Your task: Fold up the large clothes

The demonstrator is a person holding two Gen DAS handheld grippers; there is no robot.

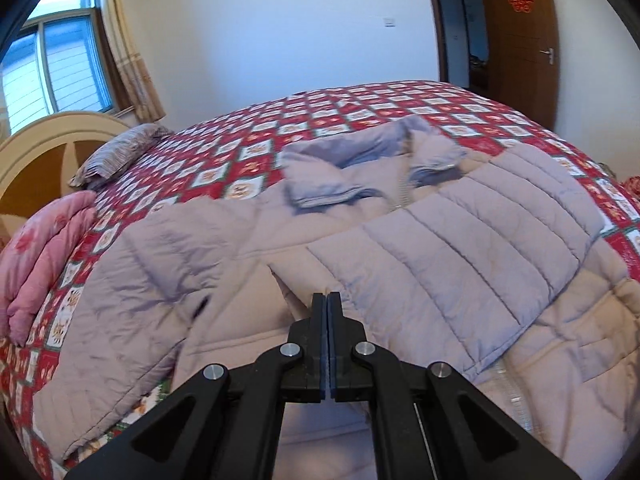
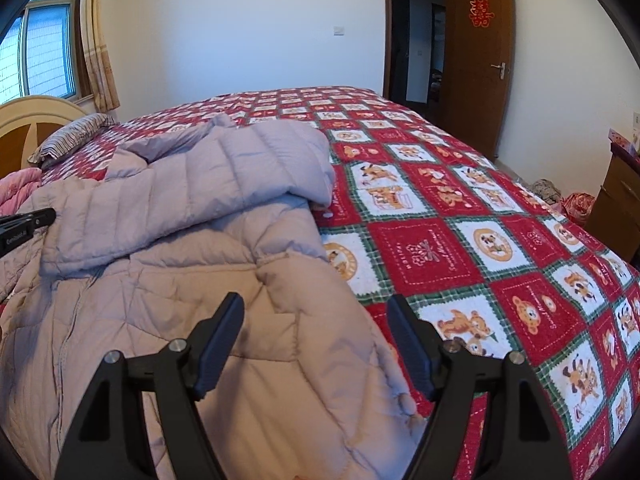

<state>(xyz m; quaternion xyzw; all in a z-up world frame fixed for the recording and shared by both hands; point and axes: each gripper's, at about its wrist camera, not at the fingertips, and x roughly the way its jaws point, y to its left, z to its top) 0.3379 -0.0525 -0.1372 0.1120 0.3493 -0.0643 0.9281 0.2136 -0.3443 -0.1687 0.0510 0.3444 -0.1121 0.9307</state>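
Fingers: left gripper [image 1: 327,300] pressed together, nothing between them, above the lilac padded jacket [image 1: 400,264] | right gripper [image 2: 316,320] spread wide over the jacket's hem, pinching nothing | jacket lies open ahead of both on the red patchwork bed [image 2: 460,240], one sleeve [image 2: 224,184] folded across its front.

door sign [image 2: 479,12]: red paper double-happiness character (囍), stuck on the brown door [image 2: 476,92]
quilt [image 2: 460,240]: cursive white stitched lettering in the red squares, too small to read
left claw [image 2: 40,218]: small white brand print on its black side, illegible
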